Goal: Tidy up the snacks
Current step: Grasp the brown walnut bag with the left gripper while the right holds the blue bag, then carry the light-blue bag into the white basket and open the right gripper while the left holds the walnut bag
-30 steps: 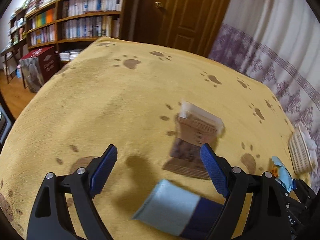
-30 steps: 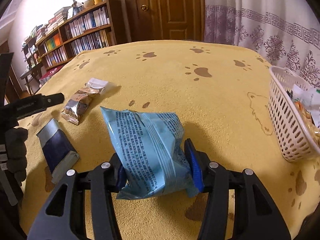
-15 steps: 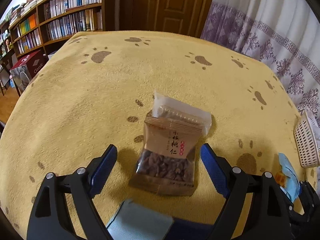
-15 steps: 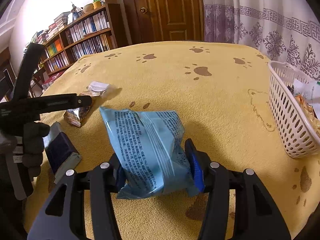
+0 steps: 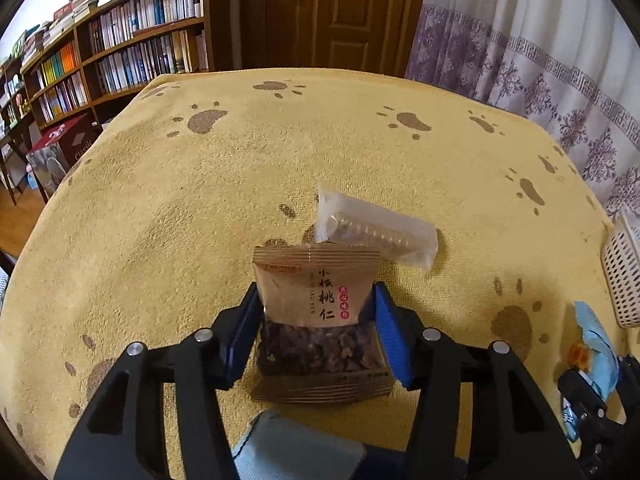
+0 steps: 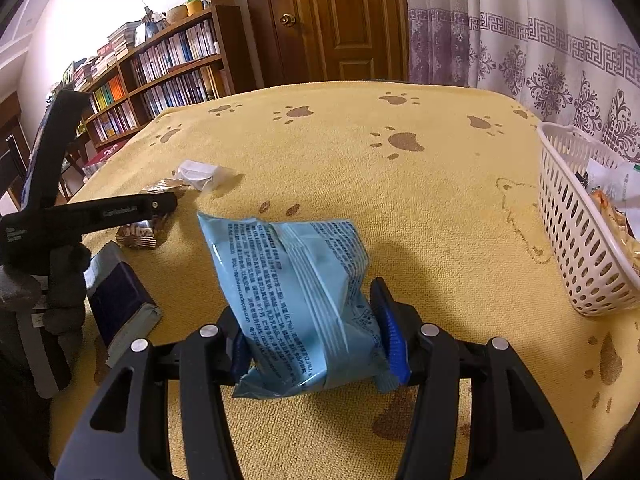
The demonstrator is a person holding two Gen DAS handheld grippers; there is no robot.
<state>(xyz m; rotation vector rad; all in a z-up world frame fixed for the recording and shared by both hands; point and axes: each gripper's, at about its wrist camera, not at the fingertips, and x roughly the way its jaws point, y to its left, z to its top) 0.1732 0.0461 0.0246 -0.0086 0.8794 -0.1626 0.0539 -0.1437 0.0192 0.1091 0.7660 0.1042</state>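
Closing on the brown walnut pack [image 5: 318,320], the left gripper [image 5: 316,332] has both blue pads at the pack's side edges; pack lies flat on the cloth, dead centre between them. Right gripper [image 6: 316,336] is clamped on the light-blue snack bag [image 6: 296,300], held off the cloth, probably bound for the white basket [image 6: 576,248] at 3 o'clock. Clear sachet [image 5: 376,232] sits just past the walnut pack at 1 o'clock. Surface is a yellow paw-print cloth [image 5: 200,220]. Bookshelves [image 5: 132,52] at 11, wooden door [image 5: 332,12] at 12, patterned curtain [image 5: 540,60] at 2.
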